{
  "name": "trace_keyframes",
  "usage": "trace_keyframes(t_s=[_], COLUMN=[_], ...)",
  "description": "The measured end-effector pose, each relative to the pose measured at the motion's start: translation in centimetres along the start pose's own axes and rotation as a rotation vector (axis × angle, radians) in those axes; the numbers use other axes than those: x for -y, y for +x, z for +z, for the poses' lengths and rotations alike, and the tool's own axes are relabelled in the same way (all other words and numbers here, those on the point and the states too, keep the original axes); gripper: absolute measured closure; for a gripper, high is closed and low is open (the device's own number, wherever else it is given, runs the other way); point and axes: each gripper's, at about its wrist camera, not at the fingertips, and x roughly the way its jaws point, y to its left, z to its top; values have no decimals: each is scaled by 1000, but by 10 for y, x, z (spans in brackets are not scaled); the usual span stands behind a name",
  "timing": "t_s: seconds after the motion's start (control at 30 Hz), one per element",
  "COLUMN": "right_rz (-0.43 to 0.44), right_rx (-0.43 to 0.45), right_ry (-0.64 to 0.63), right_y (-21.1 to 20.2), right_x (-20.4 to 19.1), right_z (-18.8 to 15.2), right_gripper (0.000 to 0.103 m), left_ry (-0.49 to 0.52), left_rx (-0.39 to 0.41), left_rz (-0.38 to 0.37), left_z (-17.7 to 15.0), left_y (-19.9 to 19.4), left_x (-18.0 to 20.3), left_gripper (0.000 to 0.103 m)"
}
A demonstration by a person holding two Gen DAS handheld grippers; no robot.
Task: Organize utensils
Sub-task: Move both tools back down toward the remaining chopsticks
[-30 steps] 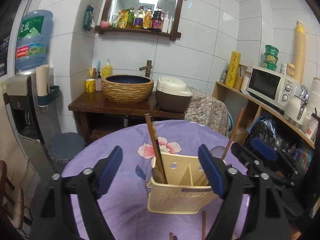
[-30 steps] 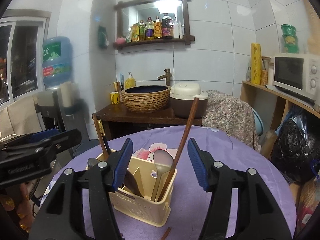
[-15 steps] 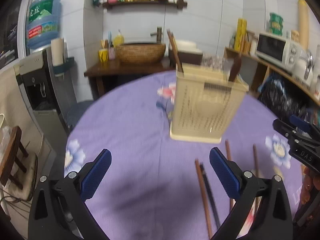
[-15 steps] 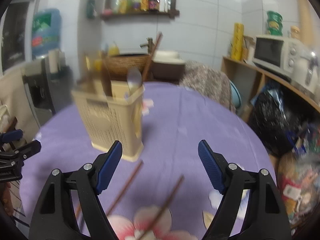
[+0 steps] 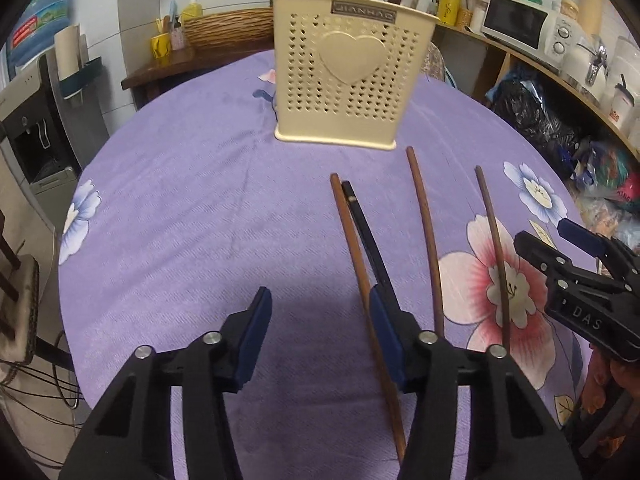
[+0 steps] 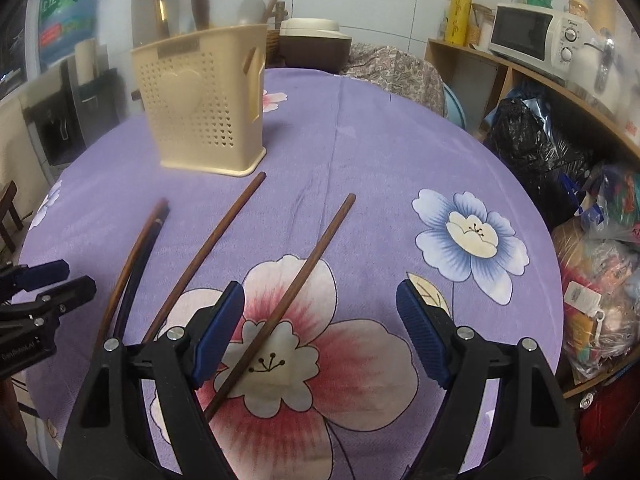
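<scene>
A cream perforated utensil holder (image 5: 352, 76) (image 6: 204, 100) stands on the purple flowered tablecloth (image 5: 192, 220) with spoon and chopstick handles sticking out of its top. In front of it several chopsticks lie loose: a brown one (image 5: 356, 264) touching a black one (image 5: 366, 232), another brown one (image 5: 426, 232) and a thin brown one (image 5: 492, 248) (image 6: 304, 272). My left gripper (image 5: 318, 304) (image 6: 44, 280) hovers low, jaws closing on nothing; the brown-and-black pair runs along its right finger. My right gripper (image 6: 320, 300) (image 5: 554, 240) is open, straddling the thin chopstick without touching it.
A wooden shelf with a microwave (image 6: 528, 36) and a black bag (image 6: 532, 136) runs along the right. Behind the table are a rice cooker (image 6: 312, 40), a cloth-draped chair (image 6: 396, 72) and a water dispenser (image 5: 36, 120). The table's round edge drops off at left and right.
Both grippers came down from over the holder to just above the loose chopsticks and tilted downward. The left jaws spread wide, then narrowed; the right jaws widened.
</scene>
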Motion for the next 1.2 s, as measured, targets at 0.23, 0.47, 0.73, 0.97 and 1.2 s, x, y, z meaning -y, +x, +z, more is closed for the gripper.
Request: trace_keyframes(t_s=[0.23, 0.47, 0.73, 0.97, 1.2], right_rz=[-1, -5, -6, -8, 40], right_rx=[-18, -24, -27, -37, -59], right_ry=[-1, 5, 5, 25, 76], right_y=[2, 2, 2, 4, 10], right_x=[-5, -6, -6, 3, 16], right_z=[-4, -5, -5, -6, -1], right_gripper=[25, 25, 25, 25, 25], left_ry=[19, 28, 78, 68, 41], left_rx=[-32, -48, -41, -39, -57], left_rz=[-34, -24, 39, 79, 45], left_z=[-10, -12, -13, -9, 2], left_y=[3, 9, 11, 13, 16], left_x=[12, 18, 29, 7, -5], left_gripper=[62, 65, 67, 67, 67])
